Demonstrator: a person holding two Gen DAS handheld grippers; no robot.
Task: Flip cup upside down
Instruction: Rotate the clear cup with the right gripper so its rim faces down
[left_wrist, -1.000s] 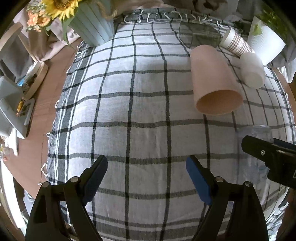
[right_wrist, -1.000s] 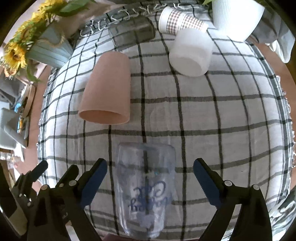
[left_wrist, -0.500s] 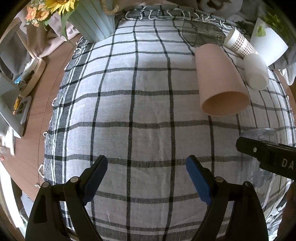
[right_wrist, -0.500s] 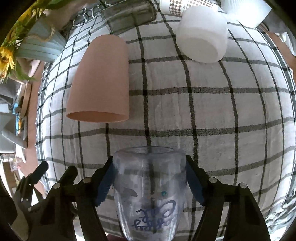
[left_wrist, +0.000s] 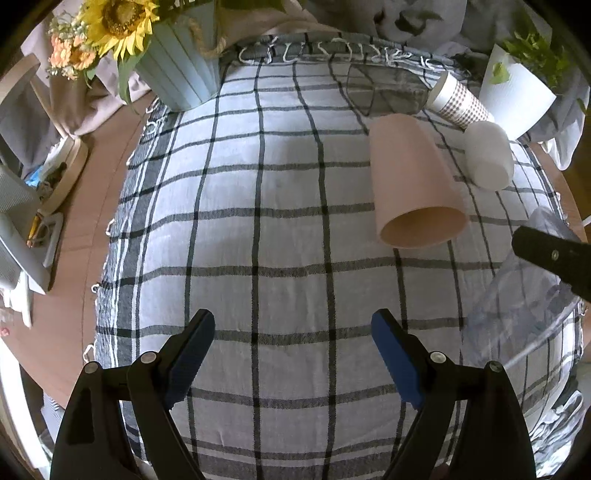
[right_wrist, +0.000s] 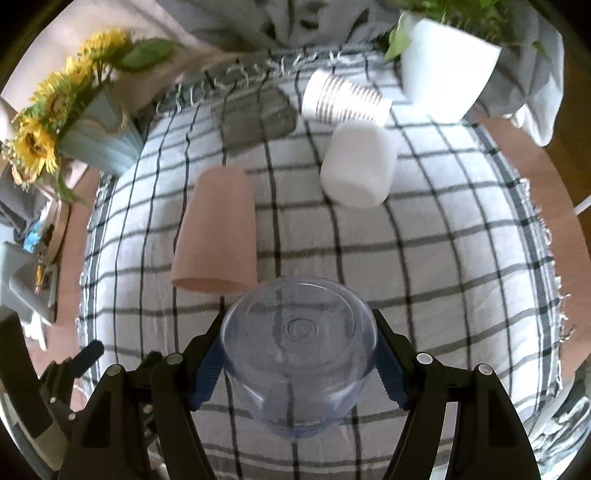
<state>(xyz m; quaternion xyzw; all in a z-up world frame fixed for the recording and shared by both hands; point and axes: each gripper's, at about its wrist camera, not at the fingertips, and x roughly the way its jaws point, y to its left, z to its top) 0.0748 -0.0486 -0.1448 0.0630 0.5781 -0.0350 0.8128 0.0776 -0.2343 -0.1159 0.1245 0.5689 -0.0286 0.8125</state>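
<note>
The clear cup (right_wrist: 299, 350) looks like glossy smooth plastic, the pink cup (left_wrist: 413, 181) matt, the checked tablecloth (left_wrist: 258, 240) woven cloth with a fringed edge, the tabletop (left_wrist: 77, 236) smooth wood.

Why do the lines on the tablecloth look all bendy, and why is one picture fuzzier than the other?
Both views are fisheye, so the straight stripes of the checked cloth bulge outward. The left wrist view is sharp. The right wrist view is smeared, most on the sunflowers and paper cup, as if the camera were moving, while the clear cup held between its jaws looks crisper.
</note>
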